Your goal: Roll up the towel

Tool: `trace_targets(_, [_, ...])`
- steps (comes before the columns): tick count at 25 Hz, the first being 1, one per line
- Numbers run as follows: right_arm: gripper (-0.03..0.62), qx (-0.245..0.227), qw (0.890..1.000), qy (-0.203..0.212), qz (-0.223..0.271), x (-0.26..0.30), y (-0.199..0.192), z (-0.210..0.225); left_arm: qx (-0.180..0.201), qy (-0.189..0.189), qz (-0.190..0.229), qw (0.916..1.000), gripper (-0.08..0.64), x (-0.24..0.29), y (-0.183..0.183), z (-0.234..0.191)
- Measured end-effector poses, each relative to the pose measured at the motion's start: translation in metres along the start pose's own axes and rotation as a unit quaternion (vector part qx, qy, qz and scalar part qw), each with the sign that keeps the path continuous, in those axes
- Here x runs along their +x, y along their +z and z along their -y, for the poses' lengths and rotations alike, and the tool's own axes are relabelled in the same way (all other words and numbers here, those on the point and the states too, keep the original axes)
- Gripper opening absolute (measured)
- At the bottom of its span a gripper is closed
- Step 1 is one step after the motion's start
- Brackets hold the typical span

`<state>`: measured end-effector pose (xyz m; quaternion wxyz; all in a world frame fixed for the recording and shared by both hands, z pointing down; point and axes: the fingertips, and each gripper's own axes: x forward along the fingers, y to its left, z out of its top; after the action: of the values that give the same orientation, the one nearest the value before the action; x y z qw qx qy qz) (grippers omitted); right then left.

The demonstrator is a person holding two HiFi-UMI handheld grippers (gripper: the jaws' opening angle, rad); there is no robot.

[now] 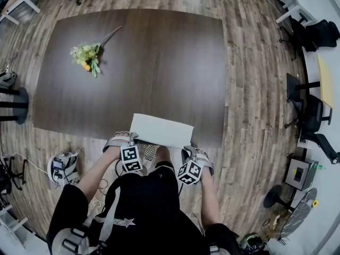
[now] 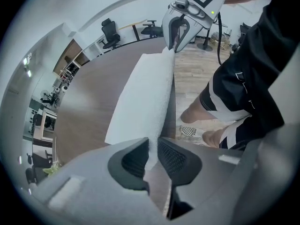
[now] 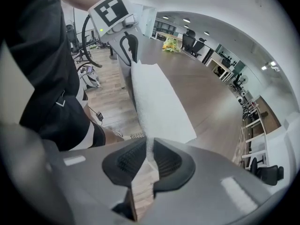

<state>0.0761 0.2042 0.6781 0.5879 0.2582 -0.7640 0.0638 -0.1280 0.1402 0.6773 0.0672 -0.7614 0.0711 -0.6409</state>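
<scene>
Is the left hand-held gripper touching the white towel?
Touching. The left gripper view shows the left hand-held gripper pinching the near edge of the towel between its two pads.

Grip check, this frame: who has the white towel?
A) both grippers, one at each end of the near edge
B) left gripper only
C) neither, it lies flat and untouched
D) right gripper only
A: the left gripper and the right gripper each have their jaws pressed on the towel, at opposite ends of its near edge.
</scene>
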Motion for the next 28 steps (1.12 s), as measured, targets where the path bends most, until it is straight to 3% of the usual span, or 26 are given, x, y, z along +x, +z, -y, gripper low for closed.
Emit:
trace_targets(7, [0.057,0.014,1.000,0.023,-0.006,-0.002,0.000,-0.006,0.002,-0.013,-0.010,0.9999,0.072,0.001,-0.001,0.004])
trace_targets(20, [0.057,0.030,0.997,0.076,-0.012,-0.002,0.004,0.018,0.007,-0.059,-0.033,0.9977,0.072,0.004,0.008,-0.015])
trace_targets(28, [0.058,0.045,0.995,0.094,-0.003,0.004,0.007,0.034,0.000,-0.066,-0.039,0.9970,0.072,0.011,0.012,-0.030])
